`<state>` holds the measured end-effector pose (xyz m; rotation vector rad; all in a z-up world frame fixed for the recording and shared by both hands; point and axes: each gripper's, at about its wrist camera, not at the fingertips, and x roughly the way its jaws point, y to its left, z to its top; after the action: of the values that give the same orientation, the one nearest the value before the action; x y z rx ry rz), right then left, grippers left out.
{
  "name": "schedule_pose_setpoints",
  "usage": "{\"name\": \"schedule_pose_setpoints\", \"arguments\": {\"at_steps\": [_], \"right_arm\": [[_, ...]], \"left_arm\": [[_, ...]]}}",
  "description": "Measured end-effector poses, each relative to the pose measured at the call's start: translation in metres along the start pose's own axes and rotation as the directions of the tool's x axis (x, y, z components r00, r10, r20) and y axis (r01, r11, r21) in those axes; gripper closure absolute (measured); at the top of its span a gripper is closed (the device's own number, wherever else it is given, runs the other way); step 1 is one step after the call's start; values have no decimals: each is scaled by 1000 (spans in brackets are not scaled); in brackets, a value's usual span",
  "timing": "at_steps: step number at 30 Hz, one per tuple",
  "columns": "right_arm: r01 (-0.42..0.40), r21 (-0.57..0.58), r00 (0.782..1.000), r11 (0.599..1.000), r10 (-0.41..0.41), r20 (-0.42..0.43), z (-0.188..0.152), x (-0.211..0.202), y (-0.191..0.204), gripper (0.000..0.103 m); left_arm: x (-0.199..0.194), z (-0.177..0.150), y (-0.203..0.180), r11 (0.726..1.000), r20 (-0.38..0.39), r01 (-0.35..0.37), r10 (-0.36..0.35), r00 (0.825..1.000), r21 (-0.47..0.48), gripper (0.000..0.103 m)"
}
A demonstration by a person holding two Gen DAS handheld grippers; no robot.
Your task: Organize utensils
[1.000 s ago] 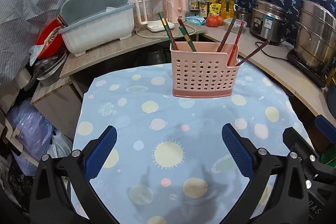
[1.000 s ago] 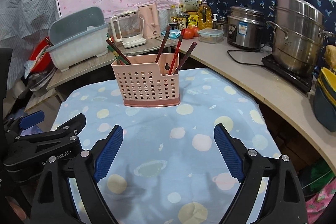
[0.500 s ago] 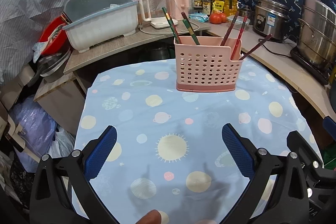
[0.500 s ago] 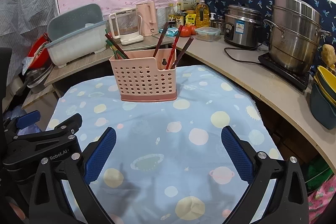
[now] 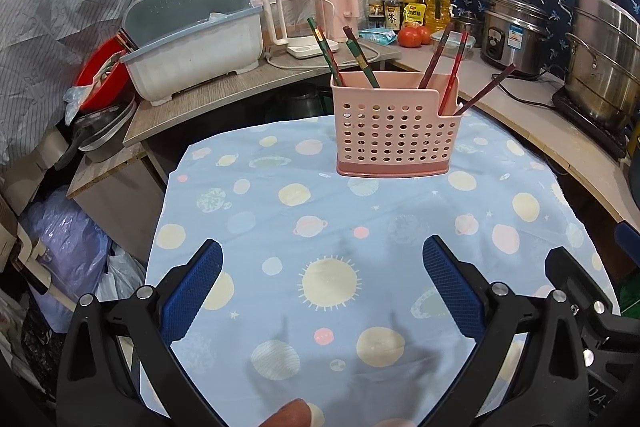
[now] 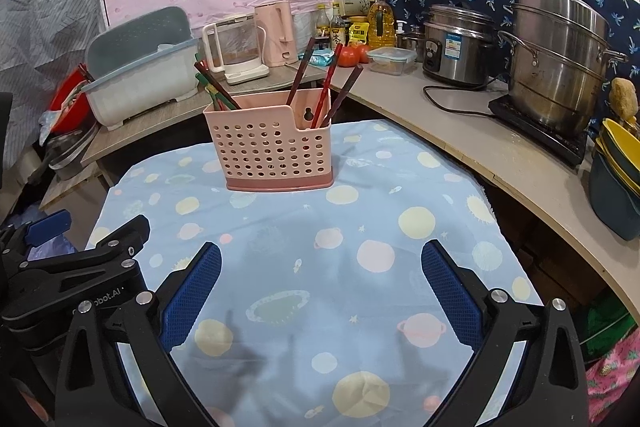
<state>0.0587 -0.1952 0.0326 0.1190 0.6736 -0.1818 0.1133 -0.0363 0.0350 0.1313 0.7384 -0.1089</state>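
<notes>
A pink perforated utensil holder (image 5: 396, 131) stands on the far part of a table with a light blue planet-print cloth (image 5: 360, 227). Green chopsticks (image 5: 362, 57) stick out of its left part and red and dark chopsticks (image 5: 456, 61) out of its right part. The holder also shows in the right wrist view (image 6: 270, 145). My left gripper (image 5: 322, 291) is open and empty, low over the near cloth. My right gripper (image 6: 320, 291) is open and empty, beside the left gripper's body (image 6: 76, 267).
A grey-white dish rack (image 5: 192, 39), a glass kettle (image 5: 292, 23) and a pink kettle (image 5: 340, 3) stand behind the table. On the right counter (image 6: 500, 147) are a rice cooker (image 6: 456, 43), a steel steamer pot (image 6: 560, 59) and stacked bowls (image 6: 620, 171).
Both grippers have pulled back from the holder and stay open and empty. The holder and chopsticks have not moved.
</notes>
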Motion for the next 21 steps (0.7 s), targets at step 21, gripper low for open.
{"name": "schedule_pose_setpoints", "arguments": {"at_steps": [21], "right_arm": [[5, 5, 1000, 1000, -5, -7, 1, 4, 1, 6]], "left_arm": [[5, 1, 1, 1000, -2, 12, -12, 1000, 3, 7]]}}
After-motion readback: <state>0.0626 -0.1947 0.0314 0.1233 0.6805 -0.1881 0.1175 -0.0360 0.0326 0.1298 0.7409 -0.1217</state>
